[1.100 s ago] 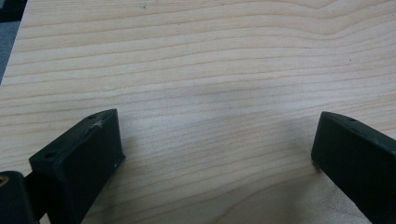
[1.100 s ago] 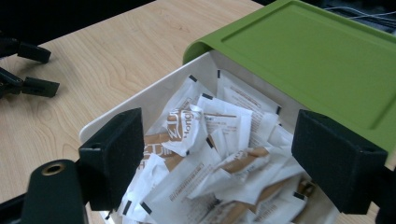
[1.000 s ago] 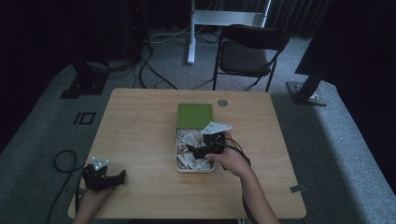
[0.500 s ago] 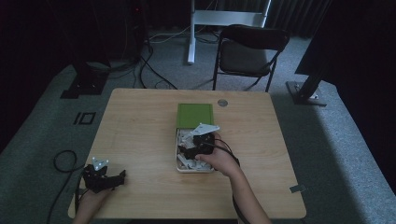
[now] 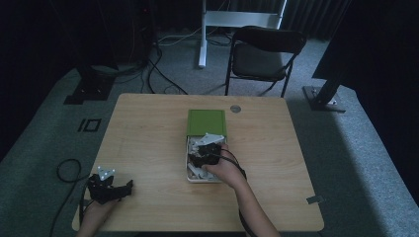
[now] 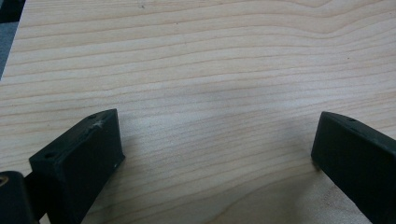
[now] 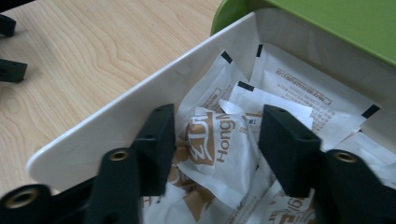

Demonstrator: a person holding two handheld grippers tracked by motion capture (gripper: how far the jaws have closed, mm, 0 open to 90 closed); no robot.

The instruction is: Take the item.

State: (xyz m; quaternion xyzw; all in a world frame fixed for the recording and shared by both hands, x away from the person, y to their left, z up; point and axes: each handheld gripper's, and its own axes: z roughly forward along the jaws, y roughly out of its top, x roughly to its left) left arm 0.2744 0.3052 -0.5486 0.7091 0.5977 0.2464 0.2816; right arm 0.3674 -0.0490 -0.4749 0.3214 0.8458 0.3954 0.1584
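Note:
A white box (image 5: 188,168) sits mid-table, full of several white-and-brown sachets, with its green lid (image 5: 206,122) lying just behind it. My right gripper (image 5: 197,159) is down inside the box. In the right gripper view its jaws have just been closing, and my right gripper (image 7: 215,122) now pinches one puffed sachet (image 7: 219,144) between both pads, close to the box's white wall (image 7: 116,121). The green lid (image 7: 336,23) fills the upper right. My left gripper (image 5: 124,188) rests open at the table's front left corner. In its own view my left gripper (image 6: 215,135) has bare wood between the jaws.
A small round grey disc (image 5: 235,108) lies on the wooden table (image 5: 148,133) near the far edge. A folding chair (image 5: 264,54) stands behind the table. Cables trail off the table's front left corner to the floor.
My right gripper has slid left and down into the box, and its jaws have closed around a sachet. The left gripper has stayed where it was.

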